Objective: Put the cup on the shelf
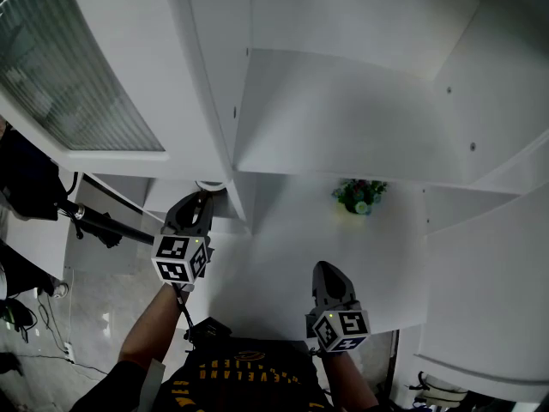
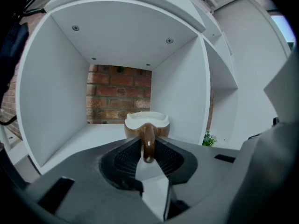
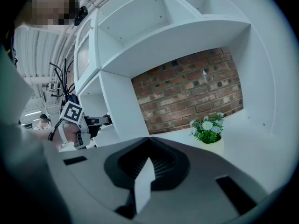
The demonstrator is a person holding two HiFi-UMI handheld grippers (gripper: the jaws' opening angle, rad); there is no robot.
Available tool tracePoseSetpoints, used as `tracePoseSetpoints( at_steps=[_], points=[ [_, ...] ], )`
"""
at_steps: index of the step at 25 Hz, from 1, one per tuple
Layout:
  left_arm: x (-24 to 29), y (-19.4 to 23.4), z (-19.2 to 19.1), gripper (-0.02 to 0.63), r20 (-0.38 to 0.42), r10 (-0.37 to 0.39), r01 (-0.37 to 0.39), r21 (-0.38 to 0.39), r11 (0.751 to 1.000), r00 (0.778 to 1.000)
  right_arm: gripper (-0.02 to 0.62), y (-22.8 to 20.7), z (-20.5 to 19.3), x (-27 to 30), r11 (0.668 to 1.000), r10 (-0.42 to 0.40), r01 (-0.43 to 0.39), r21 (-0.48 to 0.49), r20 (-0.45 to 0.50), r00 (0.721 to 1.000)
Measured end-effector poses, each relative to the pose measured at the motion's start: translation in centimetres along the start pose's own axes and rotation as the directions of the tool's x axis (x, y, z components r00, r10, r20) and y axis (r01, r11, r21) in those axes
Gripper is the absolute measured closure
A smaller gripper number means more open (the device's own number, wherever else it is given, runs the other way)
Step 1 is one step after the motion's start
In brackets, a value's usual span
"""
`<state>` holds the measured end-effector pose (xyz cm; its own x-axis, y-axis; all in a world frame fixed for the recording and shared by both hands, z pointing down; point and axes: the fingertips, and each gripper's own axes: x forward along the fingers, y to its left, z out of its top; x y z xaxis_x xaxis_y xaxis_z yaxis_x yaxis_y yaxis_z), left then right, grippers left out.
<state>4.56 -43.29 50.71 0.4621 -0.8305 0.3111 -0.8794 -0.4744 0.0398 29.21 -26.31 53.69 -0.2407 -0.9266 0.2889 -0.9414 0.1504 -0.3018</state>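
Here, the left gripper (image 2: 148, 143) clamps the handle of the cup (image 2: 146, 121) on the shelf (image 2: 74, 135); the right gripper (image 3: 149, 140) hangs closed, empty.

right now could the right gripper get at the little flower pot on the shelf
Probably yes. The right gripper is empty and points into the same compartment as the flower pot, with only bare shelf between them. Its jaws are together, so they would need to open first.
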Motion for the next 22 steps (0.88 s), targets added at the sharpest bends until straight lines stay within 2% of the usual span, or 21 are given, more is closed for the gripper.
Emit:
tracePoseSetpoints(
  at_steps=[4,8,16,22],
  points=[
    [-0.9,0.5,-0.8,0.46,-0.01,-0.015,0.014,-0.063,0.998,1.0,0.591,0.7,0.2,-0.2,1.0,-0.007,0.007,-0.007,0.005,1.0],
    [-2.9,0.9,-1.0,0.46,0.013,-0.033,0.034,-0.114,0.993,0.999,0.591,1.6,0.3,-0.4,1.0,-0.012,0.012,-0.014,0.012,1.0],
    [-7.1,0.2,-0.9,0.46,0.057,-0.114,0.116,-0.035,0.993,0.992,0.591,4.2,0.3,-0.9,0.999,-0.005,0.006,-0.031,0.016,1.0],
    [-10.0,0.3,-1.4,0.463,0.082,-0.154,0.158,-0.04,0.987,0.985,0.591,6.5,0.1,-1.6,0.999,0.004,-0.003,-0.051,0.019,1.0]
  ],
)
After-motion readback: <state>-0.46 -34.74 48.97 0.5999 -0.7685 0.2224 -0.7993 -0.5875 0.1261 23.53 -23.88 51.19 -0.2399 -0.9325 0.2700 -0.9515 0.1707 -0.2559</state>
